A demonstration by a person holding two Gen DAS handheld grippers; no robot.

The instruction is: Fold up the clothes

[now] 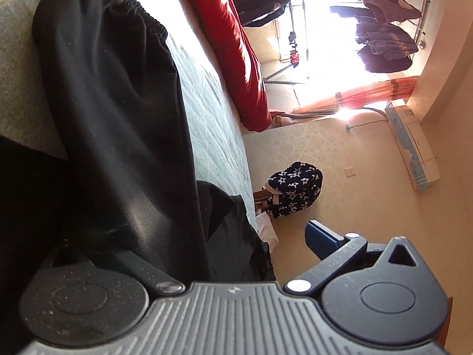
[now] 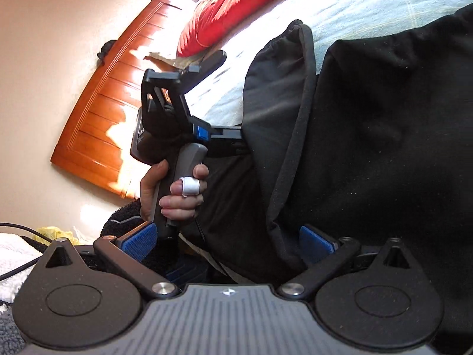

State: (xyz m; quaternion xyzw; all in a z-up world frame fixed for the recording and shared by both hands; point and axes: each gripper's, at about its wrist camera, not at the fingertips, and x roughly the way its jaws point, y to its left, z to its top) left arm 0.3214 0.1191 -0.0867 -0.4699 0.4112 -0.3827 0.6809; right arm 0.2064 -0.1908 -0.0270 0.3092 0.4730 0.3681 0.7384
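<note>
A black garment with an elastic waistband (image 1: pixel 112 94) lies on the light quilted bed (image 1: pixel 212 124). In the left wrist view my left gripper (image 1: pixel 207 236) has its jaws wide apart; the right blue pad (image 1: pixel 320 238) is free, the left finger is hidden under the black cloth. In the right wrist view the same garment (image 2: pixel 384 136) fills the right side. My right gripper (image 2: pixel 224 244) is open, its blue pads (image 2: pixel 139 241) apart, with cloth between them. The left gripper (image 2: pixel 189 124), held by a hand, reaches into the cloth's edge.
A red duvet (image 1: pixel 236 44) lies along the bed's far side. A star-patterned bag (image 1: pixel 292 192) sits by the wall. Clothes hang on a rack (image 1: pixel 384 38) by the bright window. A wooden headboard (image 2: pixel 103 112) stands at the bed's end.
</note>
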